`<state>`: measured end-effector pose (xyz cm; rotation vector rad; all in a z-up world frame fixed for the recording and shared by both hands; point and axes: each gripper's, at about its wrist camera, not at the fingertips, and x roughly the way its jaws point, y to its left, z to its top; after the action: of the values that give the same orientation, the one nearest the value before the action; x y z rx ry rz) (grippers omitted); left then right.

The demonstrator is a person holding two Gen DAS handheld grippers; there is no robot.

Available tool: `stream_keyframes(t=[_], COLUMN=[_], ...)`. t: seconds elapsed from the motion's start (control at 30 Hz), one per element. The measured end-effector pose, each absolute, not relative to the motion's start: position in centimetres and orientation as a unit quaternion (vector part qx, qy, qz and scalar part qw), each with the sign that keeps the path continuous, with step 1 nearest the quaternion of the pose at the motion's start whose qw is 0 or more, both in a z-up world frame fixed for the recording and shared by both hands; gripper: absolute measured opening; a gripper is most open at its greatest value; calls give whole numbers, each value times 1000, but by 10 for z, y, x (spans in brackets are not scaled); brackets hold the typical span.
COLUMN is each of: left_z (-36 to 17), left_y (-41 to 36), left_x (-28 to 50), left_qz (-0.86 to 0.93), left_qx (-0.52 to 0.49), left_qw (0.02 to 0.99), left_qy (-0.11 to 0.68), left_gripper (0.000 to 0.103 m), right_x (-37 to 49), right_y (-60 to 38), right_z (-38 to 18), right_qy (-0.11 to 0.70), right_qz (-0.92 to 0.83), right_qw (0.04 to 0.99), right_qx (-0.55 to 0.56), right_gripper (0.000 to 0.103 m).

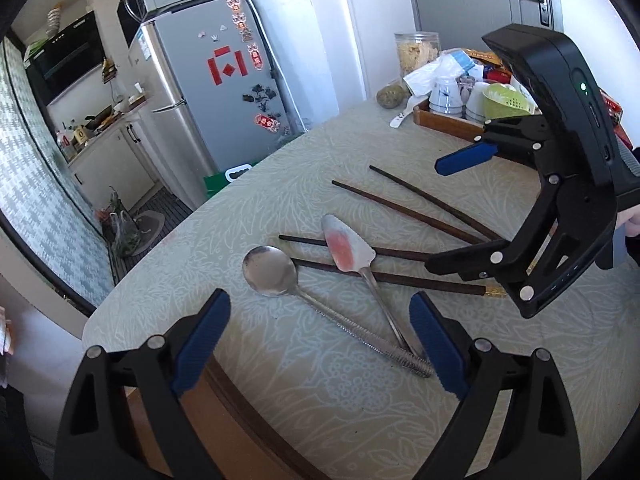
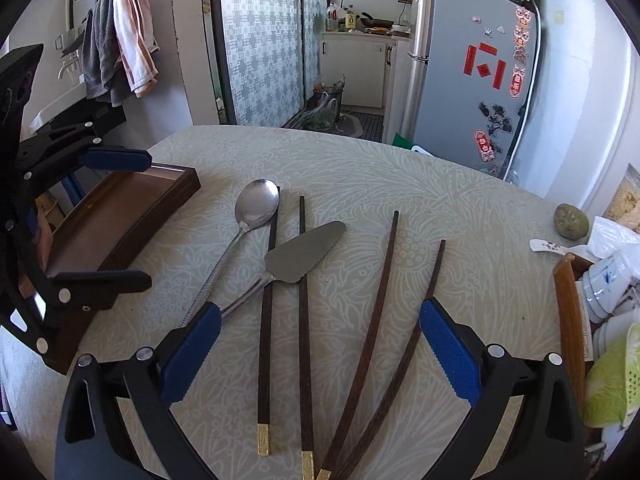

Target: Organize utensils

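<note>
- Both grippers are wide open and hold nothing: left gripper (image 1: 320,344), right gripper (image 2: 320,354).
- Spoon (image 2: 256,202) and server (image 2: 304,250) lie on the table (image 2: 460,208), handles between the left fingers (not touching them).
- Four chopsticks (image 2: 305,320) lie between the right fingers.
- Brown tray (image 2: 120,216) is just beside the spoon.

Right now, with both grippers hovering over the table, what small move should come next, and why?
Probably lower the open left gripper onto the spoon handle. The spoon lies nearest the empty wooden tray, and only its handle tip seems to touch the cake server. The four chopsticks suit the open right gripper hanging above them.
</note>
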<state>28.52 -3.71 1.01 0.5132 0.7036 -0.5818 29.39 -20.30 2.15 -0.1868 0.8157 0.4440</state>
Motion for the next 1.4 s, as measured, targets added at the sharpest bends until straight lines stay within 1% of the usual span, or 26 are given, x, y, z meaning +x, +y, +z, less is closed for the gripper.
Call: stream_keyframes(t=[0.03,0.07,0.13,0.17,0.2,0.27,0.3,0.33,0.43,0.57,0.7,0.73,0.8,0.9,1.17,1.4], left_z=[6,2,-6,-10,-14,-24,-27,-28,-30,-32,-32,-30,-25,-21,-26,-36], left_y=[-38,-39,-40,-40,-41,-44,-45,-44,-37,-36,-40,-42,-47,-57,-79,-88], left_x=[290,295,303,306,311,320,325,330,351,358,358,357,354,344,327,325], left_qz=[-278,-279,-274,-273,-279,-278,-269,-263,-244,-250,-250,-255,-280,-309,-343,-325], left_qx=[250,255,269,269,265,265,263,252,193,166,169,169,169,204,204,197], left_qw=[861,855,848,842,833,819,818,819,820,812,814,816,816,805,780,780], left_qy=[344,355,367,379,398,425,436,444,480,500,497,491,476,463,483,497], left_gripper=[86,74,62,57,55,54,54,54,54,54,54,53,53,54,54,54], right_x=[295,297,300,301,303,306,307,309,315,319,319,319,317,317,338,362], right_y=[-201,-201,-201,-200,-200,-200,-199,-199,-199,-197,-193,-192,-192,-200,-219,-206], right_z=[20,18,14,11,8,4,2,0,-2,-4,-3,-3,-3,-1,22,17], right_qy=[393,396,403,408,411,414,414,414,418,423,417,416,415,412,421,453], right_qz=[215,216,216,218,221,224,225,227,227,233,245,245,244,234,238,249], right_qw=[889,886,883,880,877,875,874,874,873,869,869,869,869,872,869,852], right_qx=[-97,-103,-107,-110,-111,-113,-114,-116,-108,-106,-107,-110,-117,-124,-104,-85], right_gripper=[88,83,69,66,64,61,59,53,52,51,50,50,50,50,50,50])
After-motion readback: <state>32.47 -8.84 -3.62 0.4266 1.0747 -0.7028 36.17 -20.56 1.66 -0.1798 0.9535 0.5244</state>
